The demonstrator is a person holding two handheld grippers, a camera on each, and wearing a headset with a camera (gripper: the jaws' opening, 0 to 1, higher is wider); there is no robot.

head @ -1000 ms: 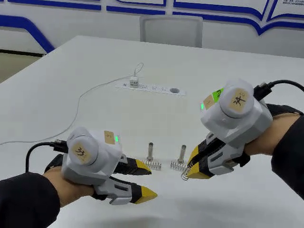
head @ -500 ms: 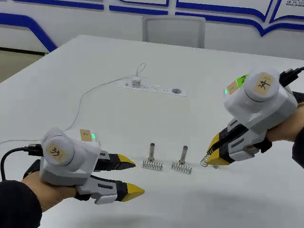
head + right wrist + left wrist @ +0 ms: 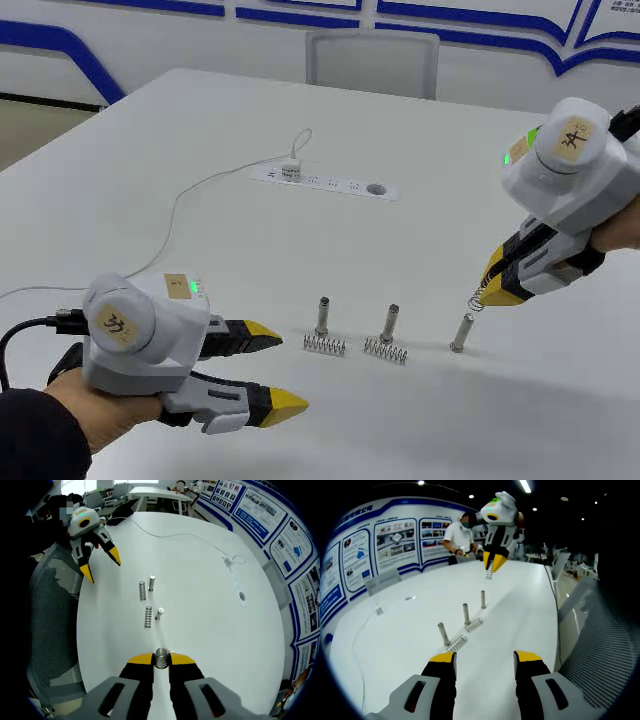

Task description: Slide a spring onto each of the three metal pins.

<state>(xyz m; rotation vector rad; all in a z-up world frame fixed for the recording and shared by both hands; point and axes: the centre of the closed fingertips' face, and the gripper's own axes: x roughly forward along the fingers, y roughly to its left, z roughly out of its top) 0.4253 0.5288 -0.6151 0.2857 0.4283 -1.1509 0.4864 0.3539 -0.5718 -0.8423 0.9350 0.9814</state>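
Three short metal pins stand in a row on the white table: left pin (image 3: 323,313), middle pin (image 3: 390,322), right pin (image 3: 462,332). One loose spring (image 3: 323,345) lies at the foot of the left pin and another spring (image 3: 385,351) lies by the middle pin. My right gripper (image 3: 492,295) is shut on a third spring (image 3: 478,297), which hangs a little above and to the right of the right pin. This held spring (image 3: 161,655) shows end-on between the shut jaws in the right gripper view. My left gripper (image 3: 274,366) is open and empty, left of the pins.
A white power strip (image 3: 325,184) with a thin cable (image 3: 190,200) lies further back on the table. A grey chair (image 3: 372,60) stands at the far edge. A person (image 3: 459,537) stands beyond the table, and a mesh chair (image 3: 50,630) is beside it.
My right gripper has risen and moved right with the spring, uncovering the right pin. My left gripper has drawn back to the left, away from the left pin.
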